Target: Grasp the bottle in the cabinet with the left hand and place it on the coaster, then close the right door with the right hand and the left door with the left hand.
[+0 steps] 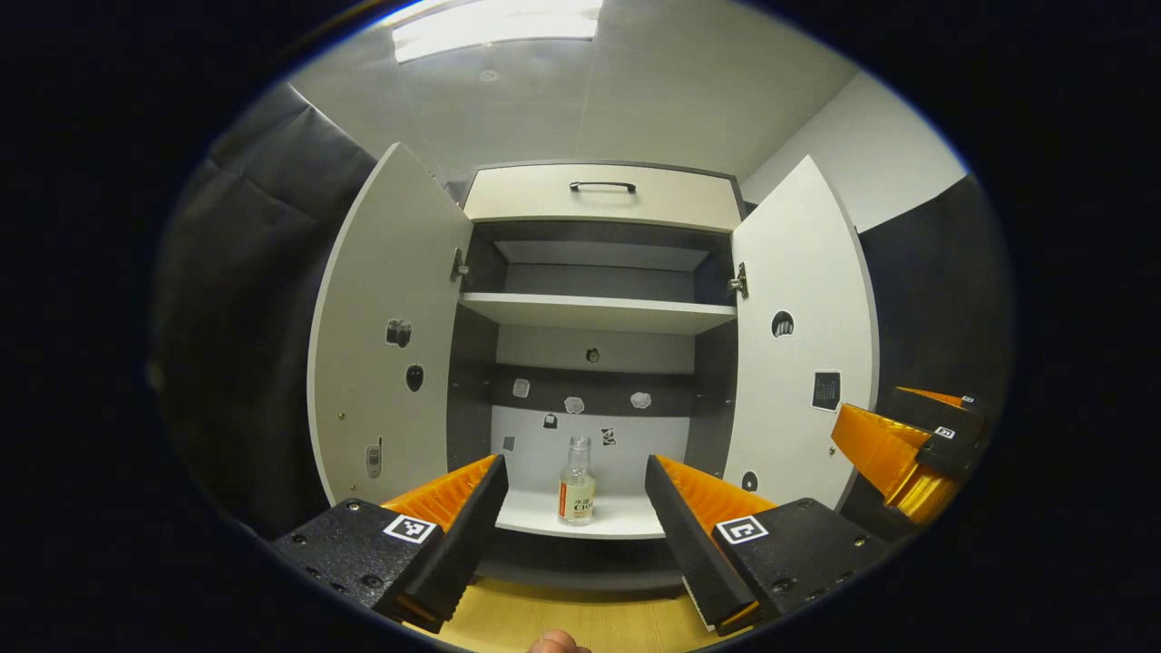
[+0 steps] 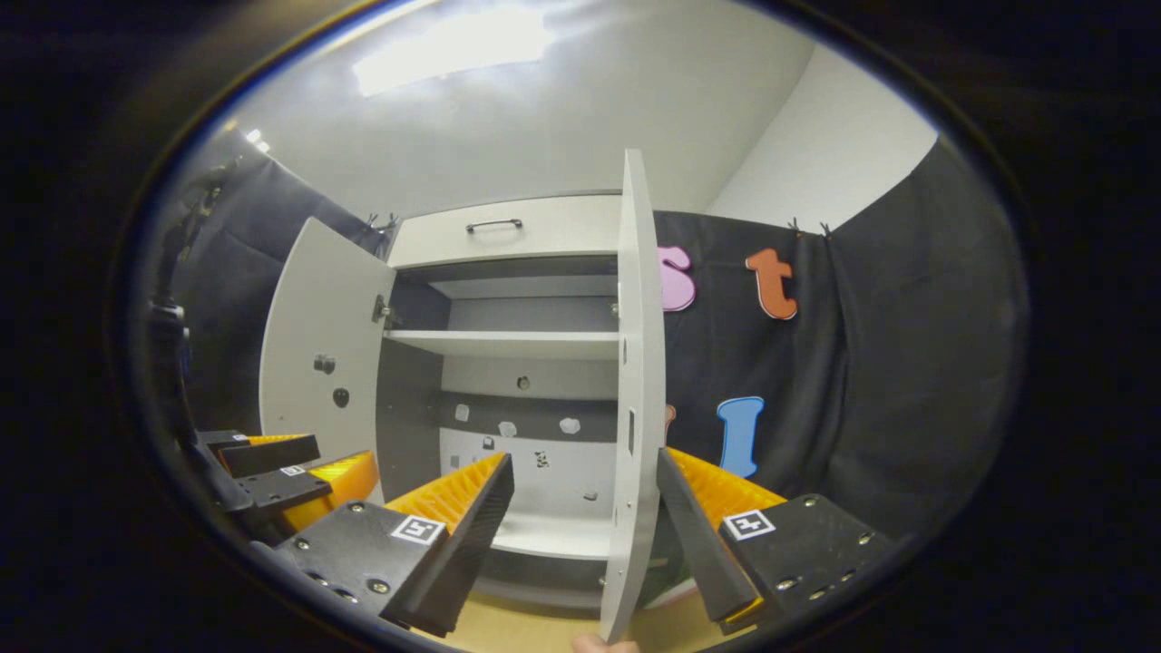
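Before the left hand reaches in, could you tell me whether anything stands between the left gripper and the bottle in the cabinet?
Nothing visible does. In the left gripper view the bottle stands upright on the bottom shelf, framed between the open left gripper fingers. Both doors, the left door and the right door, are swung wide open.

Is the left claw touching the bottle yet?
Apart. The left gripper view shows the left claw open, the bottle standing farther back on the cabinet shelf, untouched.
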Action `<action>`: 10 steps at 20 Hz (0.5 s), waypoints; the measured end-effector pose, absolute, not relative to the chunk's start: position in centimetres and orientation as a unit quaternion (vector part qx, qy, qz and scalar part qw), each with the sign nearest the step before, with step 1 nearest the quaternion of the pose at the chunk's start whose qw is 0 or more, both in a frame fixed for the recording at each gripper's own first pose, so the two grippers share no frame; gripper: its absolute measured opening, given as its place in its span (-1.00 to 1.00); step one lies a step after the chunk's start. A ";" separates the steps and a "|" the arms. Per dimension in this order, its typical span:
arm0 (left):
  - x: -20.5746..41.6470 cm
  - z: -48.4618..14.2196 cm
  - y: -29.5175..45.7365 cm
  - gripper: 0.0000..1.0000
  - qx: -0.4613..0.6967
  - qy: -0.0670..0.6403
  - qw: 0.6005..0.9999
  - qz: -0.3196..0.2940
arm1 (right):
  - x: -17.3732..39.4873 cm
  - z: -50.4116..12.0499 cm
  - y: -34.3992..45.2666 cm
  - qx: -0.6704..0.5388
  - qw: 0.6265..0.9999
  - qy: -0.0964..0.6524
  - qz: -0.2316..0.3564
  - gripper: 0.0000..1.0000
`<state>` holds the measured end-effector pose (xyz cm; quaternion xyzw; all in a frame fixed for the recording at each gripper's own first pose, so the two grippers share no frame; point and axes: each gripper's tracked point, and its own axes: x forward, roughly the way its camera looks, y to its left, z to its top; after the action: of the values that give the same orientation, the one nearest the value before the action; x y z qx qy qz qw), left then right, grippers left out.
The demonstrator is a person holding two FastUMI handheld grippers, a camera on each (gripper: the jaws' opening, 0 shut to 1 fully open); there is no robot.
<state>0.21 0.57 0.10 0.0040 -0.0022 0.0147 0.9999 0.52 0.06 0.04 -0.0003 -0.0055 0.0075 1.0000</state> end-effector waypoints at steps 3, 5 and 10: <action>0.3 0.1 0.7 0.92 0.004 -0.002 1.000 0.018 | 0.6 -0.1 -0.2 -0.001 1.000 -0.006 0.008 0.92; 0.2 0.2 0.7 0.92 0.005 -0.003 1.000 0.019 | 0.6 0.0 -0.1 0.000 1.000 -0.007 0.009 0.92; 0.2 0.1 0.7 0.92 0.007 -0.002 1.000 0.021 | 0.5 0.1 -0.2 0.001 1.000 -0.009 0.011 0.92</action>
<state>0.17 0.68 0.09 0.0070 -0.0023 0.0207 0.9998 0.47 -0.17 0.13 0.0014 -0.0092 0.0108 0.9999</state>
